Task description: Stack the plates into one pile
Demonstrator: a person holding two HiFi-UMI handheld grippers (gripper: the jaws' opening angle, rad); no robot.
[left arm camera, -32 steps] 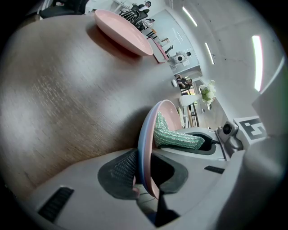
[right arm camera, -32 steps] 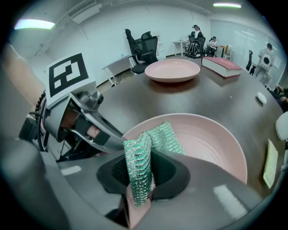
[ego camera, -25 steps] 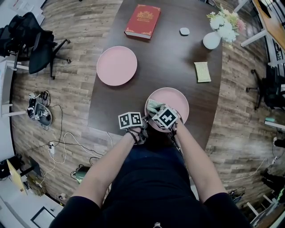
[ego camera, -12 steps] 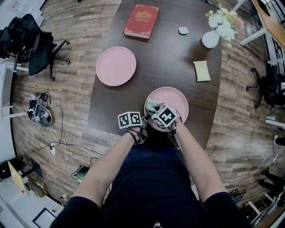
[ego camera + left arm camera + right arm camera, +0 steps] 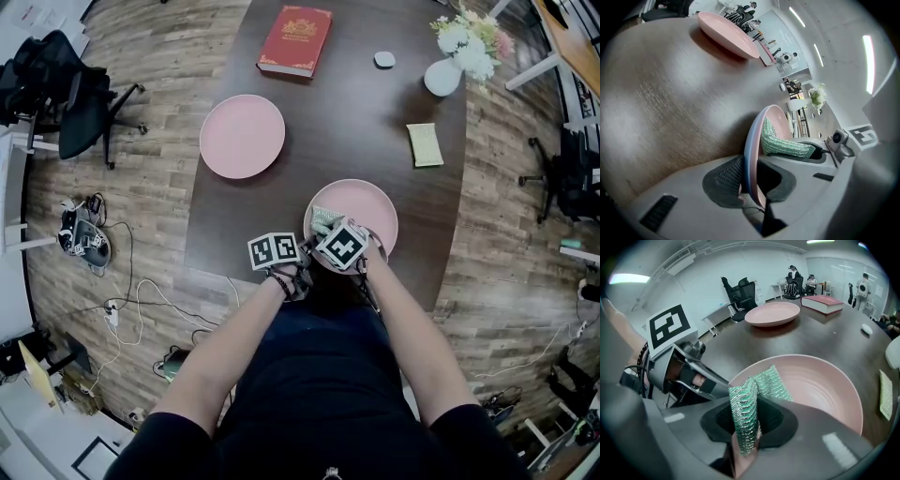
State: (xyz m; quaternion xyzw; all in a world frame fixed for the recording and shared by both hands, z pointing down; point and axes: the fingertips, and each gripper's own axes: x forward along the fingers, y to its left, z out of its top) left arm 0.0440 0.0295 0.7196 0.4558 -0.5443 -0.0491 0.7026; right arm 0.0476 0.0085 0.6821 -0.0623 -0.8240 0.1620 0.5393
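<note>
Two pink plates sit on a dark wooden table (image 5: 347, 122). The far plate (image 5: 242, 136) lies well apart from me, toward the table's left side, with a red book (image 5: 295, 40) beyond it. The near plate (image 5: 815, 385) is at the table's near edge, right below both grippers.

My left gripper (image 5: 749, 178) is closed narrowly on the near plate's rim, which passes edge-on between its jaws. My right gripper (image 5: 746, 427) holds a green mesh scouring cloth (image 5: 761, 380). The cloth stands pinched between its jaws, and its free end lies inside the near plate. A strip of pink shows under the cloth at the jaws. It may be the plate's rim caught in the same grip, but the view is too tight for me to be sure.

I judge the step to be the pickup of the near plate, with stacking not yet begun. Next, the cloth needs to come clear of the plate. Then the plate must be lifted level, carried across to the far plate and set down centred on it.
</note>
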